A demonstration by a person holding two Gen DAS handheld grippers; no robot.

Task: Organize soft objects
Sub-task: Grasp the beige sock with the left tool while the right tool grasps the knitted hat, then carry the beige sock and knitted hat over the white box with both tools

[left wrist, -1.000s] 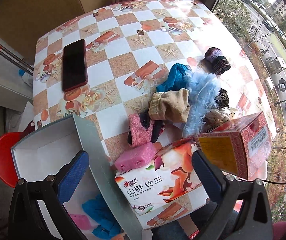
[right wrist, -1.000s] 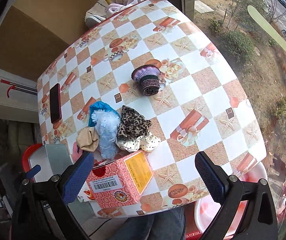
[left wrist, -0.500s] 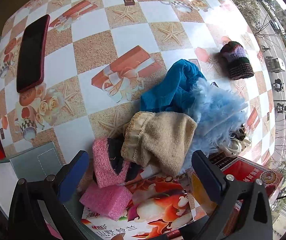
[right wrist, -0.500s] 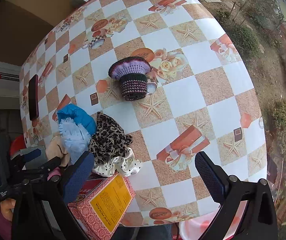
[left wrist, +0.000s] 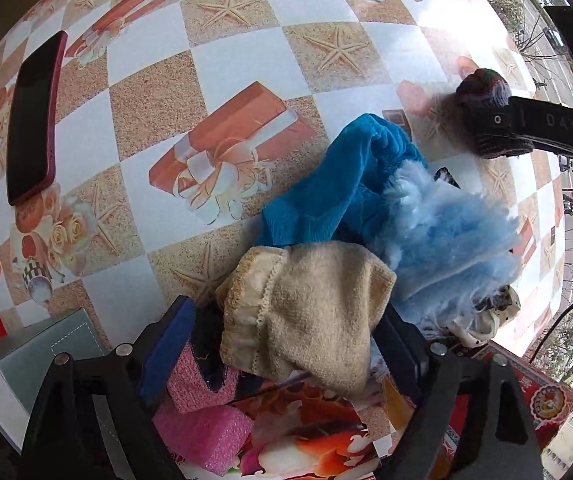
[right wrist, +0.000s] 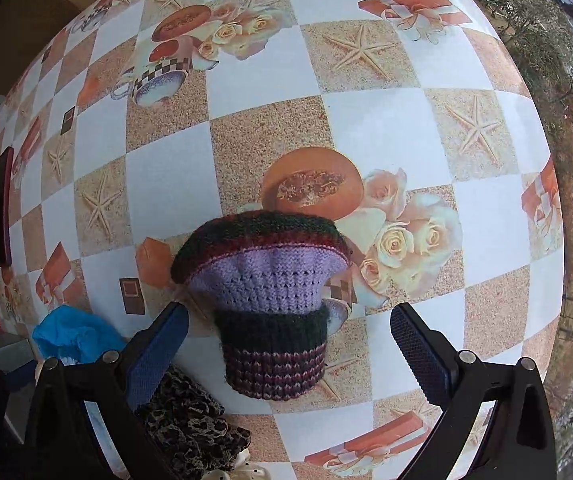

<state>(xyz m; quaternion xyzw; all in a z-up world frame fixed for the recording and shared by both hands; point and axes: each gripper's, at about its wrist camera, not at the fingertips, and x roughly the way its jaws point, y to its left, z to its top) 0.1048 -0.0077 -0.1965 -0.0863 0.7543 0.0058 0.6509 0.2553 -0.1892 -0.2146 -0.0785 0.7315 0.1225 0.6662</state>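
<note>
My left gripper (left wrist: 286, 344) is open, its jaws on either side of a beige sock (left wrist: 306, 312) that lies on the pile. Behind it lie a teal sock (left wrist: 338, 184) and a light blue fluffy piece (left wrist: 450, 232); a pink sock (left wrist: 190, 380) and a pink sponge (left wrist: 202, 436) lie under the left jaw. My right gripper (right wrist: 286, 348) is open around a knitted purple and dark piece (right wrist: 270, 300) standing on the table; it also shows in the left wrist view (left wrist: 486, 120), partly behind the right gripper's body. A leopard-print cloth (right wrist: 190, 428) lies by the right gripper's left finger.
A dark red phone (left wrist: 34, 116) lies at the table's far left. A grey open box (left wrist: 42, 356) stands at the near left edge. A tissue pack (left wrist: 318, 440) and a red carton (left wrist: 542, 400) sit at the near edge. The table edge curves away on the right.
Both grippers have moved forward and down. The left now straddles the beige sock; the right now straddles the knitted piece. Both stay open.
</note>
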